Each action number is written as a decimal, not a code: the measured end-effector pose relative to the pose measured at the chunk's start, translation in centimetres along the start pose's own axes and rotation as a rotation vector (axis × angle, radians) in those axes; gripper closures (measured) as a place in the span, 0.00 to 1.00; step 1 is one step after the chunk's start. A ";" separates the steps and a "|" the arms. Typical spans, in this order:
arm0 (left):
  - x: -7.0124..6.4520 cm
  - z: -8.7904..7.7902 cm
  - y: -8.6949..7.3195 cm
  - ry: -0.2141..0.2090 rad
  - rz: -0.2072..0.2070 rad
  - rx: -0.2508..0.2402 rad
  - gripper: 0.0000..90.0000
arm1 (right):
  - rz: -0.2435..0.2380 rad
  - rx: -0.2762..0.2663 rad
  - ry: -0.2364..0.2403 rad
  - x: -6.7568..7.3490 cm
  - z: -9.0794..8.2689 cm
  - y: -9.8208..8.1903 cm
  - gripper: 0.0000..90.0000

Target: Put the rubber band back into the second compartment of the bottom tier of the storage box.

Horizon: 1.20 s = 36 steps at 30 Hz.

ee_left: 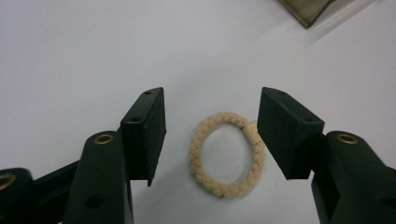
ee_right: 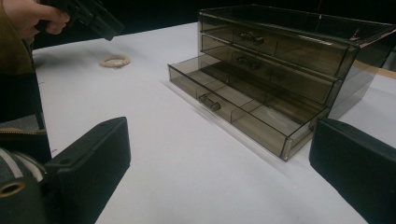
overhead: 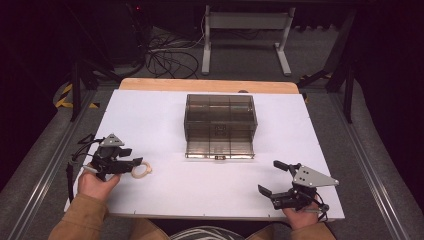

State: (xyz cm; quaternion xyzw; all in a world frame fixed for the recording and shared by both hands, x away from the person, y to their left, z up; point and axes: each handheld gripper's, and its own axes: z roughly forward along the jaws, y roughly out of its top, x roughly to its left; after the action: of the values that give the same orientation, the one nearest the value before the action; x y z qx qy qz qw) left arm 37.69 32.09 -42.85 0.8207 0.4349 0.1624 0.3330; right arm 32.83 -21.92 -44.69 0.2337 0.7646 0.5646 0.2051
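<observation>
A cream braided ring (ee_left: 227, 155) lies flat on the white table (overhead: 165, 115). My left gripper (ee_left: 210, 133) hangs open over it, one jaw on each side, and the right jaw covers the ring's edge. From above, the ring (overhead: 140, 170) sits just off the tips of the left gripper (overhead: 134, 157) at the table's left. My right gripper (overhead: 268, 176) stands open and empty near the front right. A smoky clear drawer chest (overhead: 220, 112) stands at the centre with its bottom drawer (overhead: 220, 147) pulled out. The right gripper (ee_right: 224, 172) faces the drawer (ee_right: 243, 102).
A wooden strip (overhead: 210, 85) borders the table's far edge. Beyond it are floor cables (overhead: 165, 57) and a white stand (overhead: 245, 30). Bare white surface lies between the chest and both grippers. The far ring (ee_right: 114, 60) lies below the left gripper (ee_right: 88, 16).
</observation>
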 end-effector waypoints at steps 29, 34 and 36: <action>-0.2 1.6 0.1 0.036 0.022 0.200 0.72 | 0.002 0.005 0.007 0.0 0.2 -0.1 0.07; -0.1 1.9 0.1 0.015 0.004 0.224 0.73 | 0.001 0.007 0.010 -0.1 0.2 -0.1 0.07; 0.0 2.0 0.1 0.013 -0.002 0.235 0.74 | 0.002 0.009 0.009 -0.1 0.2 -0.1 0.07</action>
State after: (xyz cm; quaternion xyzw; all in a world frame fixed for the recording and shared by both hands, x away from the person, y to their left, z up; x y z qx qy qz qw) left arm 38.86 31.24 -44.26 0.8526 0.4537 0.1154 0.2320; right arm 33.02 -21.80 -44.84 0.2329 0.7678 0.5623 0.1999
